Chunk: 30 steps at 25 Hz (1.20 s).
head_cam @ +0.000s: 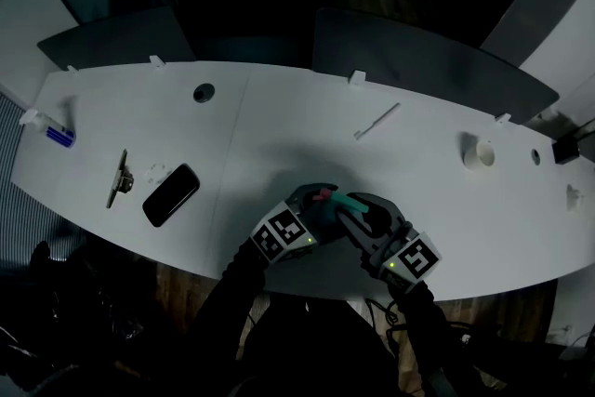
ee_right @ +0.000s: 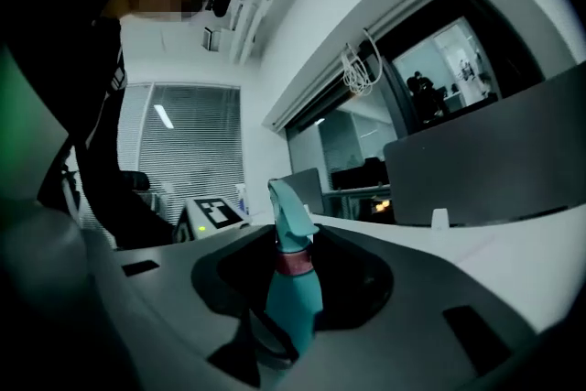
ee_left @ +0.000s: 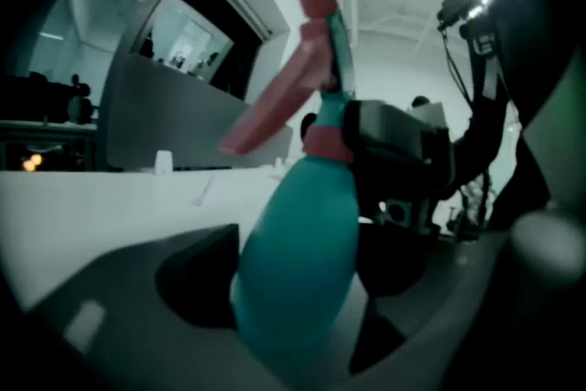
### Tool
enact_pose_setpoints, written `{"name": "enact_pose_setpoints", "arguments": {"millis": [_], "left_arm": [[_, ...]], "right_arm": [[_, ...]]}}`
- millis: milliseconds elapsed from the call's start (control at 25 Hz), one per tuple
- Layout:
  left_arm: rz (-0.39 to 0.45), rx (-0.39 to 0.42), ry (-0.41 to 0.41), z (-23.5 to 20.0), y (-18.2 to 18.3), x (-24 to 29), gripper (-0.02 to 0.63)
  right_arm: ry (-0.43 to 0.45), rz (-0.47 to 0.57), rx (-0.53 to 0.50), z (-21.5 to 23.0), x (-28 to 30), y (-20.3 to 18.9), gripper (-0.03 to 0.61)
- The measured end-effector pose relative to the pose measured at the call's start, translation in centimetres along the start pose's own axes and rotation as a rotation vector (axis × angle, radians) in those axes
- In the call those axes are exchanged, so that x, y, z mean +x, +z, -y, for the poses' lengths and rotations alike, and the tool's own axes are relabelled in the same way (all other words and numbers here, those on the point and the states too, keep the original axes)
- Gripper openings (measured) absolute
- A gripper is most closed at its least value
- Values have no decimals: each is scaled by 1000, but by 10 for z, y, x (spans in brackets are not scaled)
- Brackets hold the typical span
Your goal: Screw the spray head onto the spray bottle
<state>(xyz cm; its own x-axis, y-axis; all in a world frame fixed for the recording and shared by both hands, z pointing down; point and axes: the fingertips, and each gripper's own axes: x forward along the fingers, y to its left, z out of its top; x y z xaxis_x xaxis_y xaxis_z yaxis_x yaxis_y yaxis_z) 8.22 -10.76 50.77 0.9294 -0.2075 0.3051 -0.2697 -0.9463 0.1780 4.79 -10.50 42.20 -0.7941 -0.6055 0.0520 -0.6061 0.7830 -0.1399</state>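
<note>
A teal spray bottle with a pink-triggered spray head hangs tilted between both grippers over the front of the white table. In the left gripper view the bottle's fat body fills the gap, and my left gripper is shut on it, pads against its sides. The spray head sits on the neck above a pink collar. My right gripper clamps the bottle at that collar. In the right gripper view the bottle stands upright between the jaws of my right gripper.
A black phone and a metal bracket lie to the left. A white stick and a white ring lie farther back on the right. Dark partition panels line the far edge. The table's front edge is just below the grippers.
</note>
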Motion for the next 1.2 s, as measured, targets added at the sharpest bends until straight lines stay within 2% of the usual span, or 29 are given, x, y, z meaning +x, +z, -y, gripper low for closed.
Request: {"name": "enact_pose_setpoints", "arguments": {"millis": [120,200,280,320,400,480,520,560,680,800,880,920,1000,1120,1200], "left_arm": [[104,-36,272,0,3,-6,380],[156,-66,432,0,4,-11,379],[180,-100,530,-1,3,-14,379],[185,-108,549,-1,3,-14,377],[185,-110,531,-1,2,-12,377],[156,-84,459,-1,2,-11,382],[129,-46,409,-1,2,-11,401],[98,5,347,1,3,-10,430],[17,118,109,8,7,-7,433],[-83,116,-95,13,3,-2,433],[-138,114,-169,18,-7,6,428],[-137,118,-168,19,-10,8,397],[-81,110,-99,18,-8,9,391],[13,62,79,13,-4,7,388],[56,29,218,8,0,5,388]], "right_arm": [[-173,72,7,-3,-8,2,127],[-259,81,-33,-7,-11,1,127],[-309,61,-84,-10,-10,-1,127],[-318,54,-90,-11,-9,-2,127],[-302,54,-73,-10,-9,-2,127],[-255,52,-42,-11,-9,-3,127],[-230,46,-30,-12,-8,-4,127],[-204,38,-24,-13,-7,-4,127],[-118,14,2,-13,-6,-5,127],[17,-33,37,-14,-5,-5,127],[90,-40,45,-12,-4,-3,127],[102,-38,39,-11,-4,-3,127],[69,-25,25,-10,-6,-2,127],[-69,45,12,-11,-10,-1,127],[-171,72,-42,-12,-11,0,127]]}}
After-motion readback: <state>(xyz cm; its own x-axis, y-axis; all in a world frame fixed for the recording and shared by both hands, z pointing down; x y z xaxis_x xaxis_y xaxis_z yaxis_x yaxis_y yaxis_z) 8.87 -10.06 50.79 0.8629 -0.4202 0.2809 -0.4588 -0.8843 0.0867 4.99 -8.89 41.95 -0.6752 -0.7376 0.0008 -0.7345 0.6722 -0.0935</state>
